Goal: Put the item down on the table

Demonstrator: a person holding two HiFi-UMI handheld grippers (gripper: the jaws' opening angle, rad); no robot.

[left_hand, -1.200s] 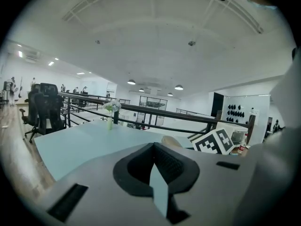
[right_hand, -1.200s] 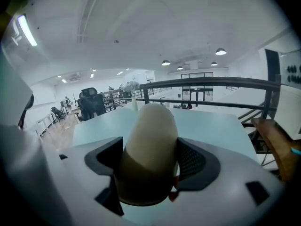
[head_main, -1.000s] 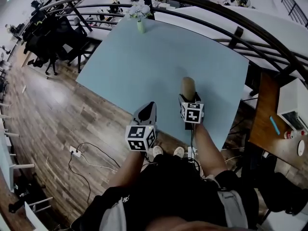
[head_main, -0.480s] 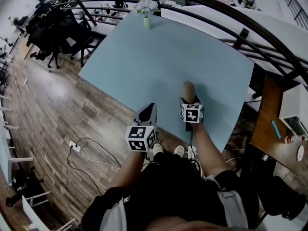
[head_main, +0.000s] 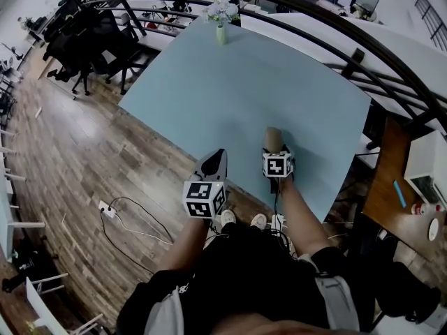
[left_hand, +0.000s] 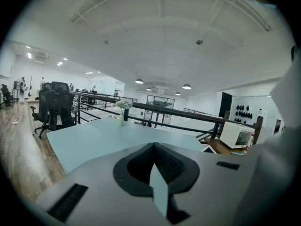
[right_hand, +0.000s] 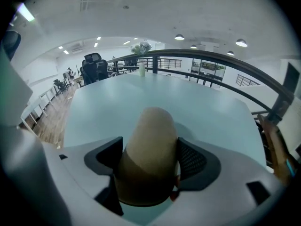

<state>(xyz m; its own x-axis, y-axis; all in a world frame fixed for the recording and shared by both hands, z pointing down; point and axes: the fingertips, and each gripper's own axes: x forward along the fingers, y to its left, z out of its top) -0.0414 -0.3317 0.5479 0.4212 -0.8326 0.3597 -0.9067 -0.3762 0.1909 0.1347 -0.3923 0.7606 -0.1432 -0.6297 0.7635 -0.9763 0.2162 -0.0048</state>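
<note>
A tan, rounded oblong item [right_hand: 149,149] sits between the jaws of my right gripper [right_hand: 149,164], which is shut on it. In the head view the item [head_main: 273,138] pokes out past the right gripper [head_main: 275,149] over the near part of the pale blue table [head_main: 230,89]. Whether it touches the tabletop cannot be told. My left gripper [head_main: 213,163] hangs at the table's near edge, shut with nothing between its jaws [left_hand: 154,166].
A small vase of white flowers [head_main: 221,19] stands at the table's far edge. A curved black railing [head_main: 335,19] arcs behind the table. Black office chairs [head_main: 84,44] stand at far left. Wooden floor with a cable and socket strip [head_main: 112,211] lies left.
The right gripper with the tan item has sunk slightly and drawn a little nearer. The head view has shifted, so the table sits a bit further right. The left gripper stays put.
</note>
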